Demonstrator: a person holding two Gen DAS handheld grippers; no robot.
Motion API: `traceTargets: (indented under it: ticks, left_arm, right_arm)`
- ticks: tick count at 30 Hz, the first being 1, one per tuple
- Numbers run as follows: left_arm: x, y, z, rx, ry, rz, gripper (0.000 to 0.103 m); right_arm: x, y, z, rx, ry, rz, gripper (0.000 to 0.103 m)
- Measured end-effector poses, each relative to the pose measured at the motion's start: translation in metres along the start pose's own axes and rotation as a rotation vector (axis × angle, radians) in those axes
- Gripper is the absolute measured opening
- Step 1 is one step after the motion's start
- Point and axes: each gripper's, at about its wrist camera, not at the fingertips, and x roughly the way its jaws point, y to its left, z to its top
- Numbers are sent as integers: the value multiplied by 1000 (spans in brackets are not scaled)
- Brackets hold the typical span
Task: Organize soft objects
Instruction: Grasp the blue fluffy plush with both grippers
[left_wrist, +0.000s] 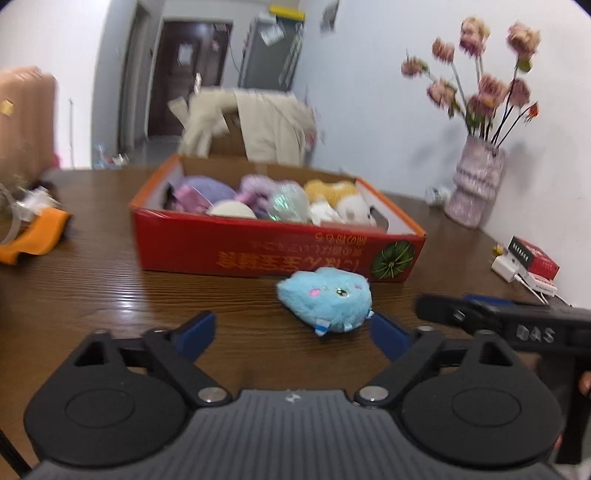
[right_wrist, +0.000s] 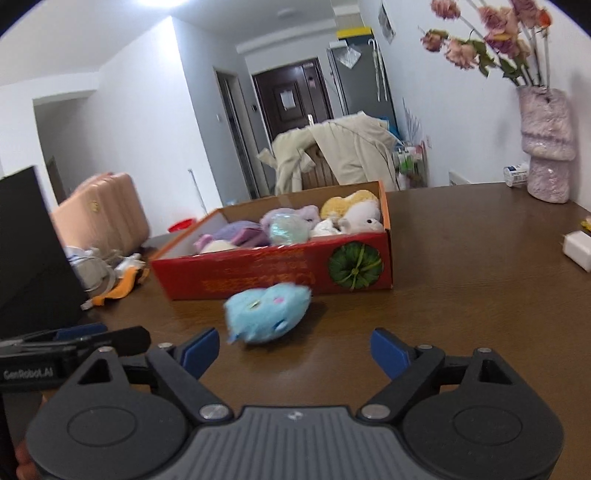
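Left claw (left_wrist: 293, 334) wide, empty | blue plush (left_wrist: 325, 300) just ahead, rt of centre

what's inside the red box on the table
The red box holds soft toys: purple, white, yellow and a shiny greenish one. Whatever lies beneath them is covered.

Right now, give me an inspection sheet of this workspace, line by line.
Surface: dark wooden table, glossy.
Job's things: blue plush toy lying on the table in front of the red cardboard box; the box already holds several plush toys.
Clutter: vase of flowers by the wall, small red and white boxes, orange item at the far left.
Grippers: left hand-held gripper open, empty; right hand-held gripper open, empty; both short of the toy.
Cables: white cable by the small boxes.
Surroundings: coat over a chair, pink suitcase, dark door.
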Motion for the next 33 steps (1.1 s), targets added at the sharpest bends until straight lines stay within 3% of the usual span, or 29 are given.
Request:
traceTargets:
  ticks: [3,6,10,11,14,17,22,25,33]
  left_arm:
    - [28,4,10,-59,54,-50,75]
    - [50,6,13,-121,73,-107,74]
    - [71,8,7,-177,74,-148,65]
    - [76,10,4,-184,86,-153,56]
    - [75,21,3,-216,94,-187,47]
    - [67,29,5,-203,45,-127,45]
    - [72,36,6,-256,63,-220,43]
    - [74,29,4,-215,58,-217,39]
    - [74,28,2,-222,60,-228,34]
  right_arm:
    - [38,-8,18,33,35,47,84]
    - [75,-20,30,114,65,114,78]
    - [112,-37,31,241,100,184,55]
    - [116,-39,29,256,109,206,47]
    - [116,-36,22,226,144,230,34]
    - [102,-33,24,170,165,213,31]
    - [97,-35,21,177,160,225,31]
    - [100,-37,20,188,163,241,33]
    - [105,-39,18,188,160,259,34]
